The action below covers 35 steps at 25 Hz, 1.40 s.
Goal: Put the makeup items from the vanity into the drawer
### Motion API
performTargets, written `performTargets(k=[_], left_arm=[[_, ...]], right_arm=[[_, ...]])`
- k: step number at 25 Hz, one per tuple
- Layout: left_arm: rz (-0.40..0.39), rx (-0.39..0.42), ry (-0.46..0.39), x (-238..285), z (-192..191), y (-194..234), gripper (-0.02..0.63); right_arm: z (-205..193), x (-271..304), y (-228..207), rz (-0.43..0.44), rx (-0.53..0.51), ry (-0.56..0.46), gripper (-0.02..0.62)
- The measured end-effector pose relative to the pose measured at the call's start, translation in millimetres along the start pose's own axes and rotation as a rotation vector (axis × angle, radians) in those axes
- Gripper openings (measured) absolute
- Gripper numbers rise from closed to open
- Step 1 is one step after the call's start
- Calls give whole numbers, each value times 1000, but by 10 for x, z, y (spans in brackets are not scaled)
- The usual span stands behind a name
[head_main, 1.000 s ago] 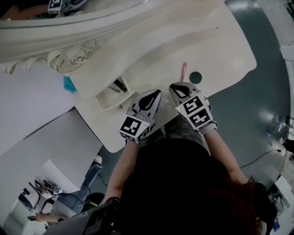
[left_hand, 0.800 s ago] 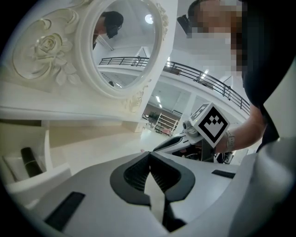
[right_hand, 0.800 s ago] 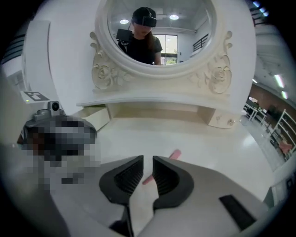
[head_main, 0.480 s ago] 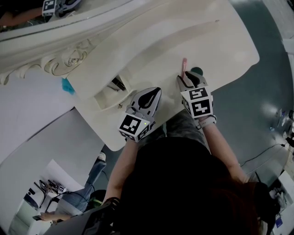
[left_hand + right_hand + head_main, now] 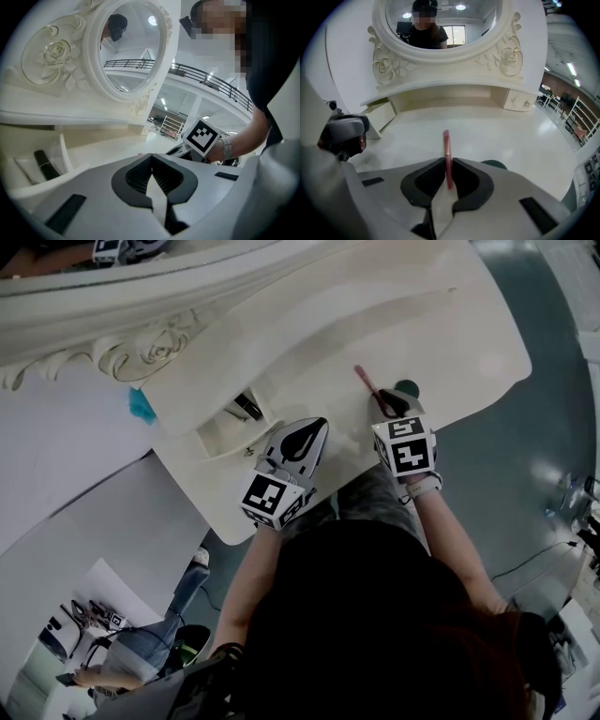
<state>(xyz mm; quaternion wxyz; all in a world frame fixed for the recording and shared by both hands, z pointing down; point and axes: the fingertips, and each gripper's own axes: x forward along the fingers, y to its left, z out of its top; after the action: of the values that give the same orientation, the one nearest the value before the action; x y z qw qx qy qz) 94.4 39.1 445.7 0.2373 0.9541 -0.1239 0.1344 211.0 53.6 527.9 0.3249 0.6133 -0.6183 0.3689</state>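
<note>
- The right gripper [image 5: 382, 405] is pointing steeply down at the glossy cream tabletop [image 5: 394, 306] of the vanity. Its jaws have just been closing, and they are now pinching a thin pink stick [image 5: 365, 382] between the ribbed black pads.
- In the right gripper view, the pink stick [image 5: 446, 143] is running straight out from between the jaws of the right gripper [image 5: 447, 163]. Its far end is showing a narrow metallic band.
- A small round dark green compact [image 5: 407, 387] is lying flat just to the right of that gripper.
- The left gripper [image 5: 317, 427] is hovering at the near edge of the vanity, close to the open drawer [image 5: 214, 450]. In the left gripper view, the jaws of the left gripper [image 5: 151, 162] are standing together with nothing between them.
- A slim black tube [image 5: 247, 412] is lying inside the shallow, pale, straight-walled drawer.
- An oval mirror [image 5: 440, 21] is standing at the far side in a frame carved with roses [image 5: 155, 357] and scrolls.
</note>
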Motion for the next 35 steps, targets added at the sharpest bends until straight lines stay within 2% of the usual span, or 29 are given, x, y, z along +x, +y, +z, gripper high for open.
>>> performTargets(k=[7,21,35], left_arm=[[24,-8,-19,-92,0,36,14],[123,-37,-84,-406,29,206,14],[260,-79,-164,-845,32,429,14]], right_arm=[[62,-15,145,61,-36,-18,52],[527,-145,924,236,-208,-84,54],[886,-266,1788,404,-521,-123,54]])
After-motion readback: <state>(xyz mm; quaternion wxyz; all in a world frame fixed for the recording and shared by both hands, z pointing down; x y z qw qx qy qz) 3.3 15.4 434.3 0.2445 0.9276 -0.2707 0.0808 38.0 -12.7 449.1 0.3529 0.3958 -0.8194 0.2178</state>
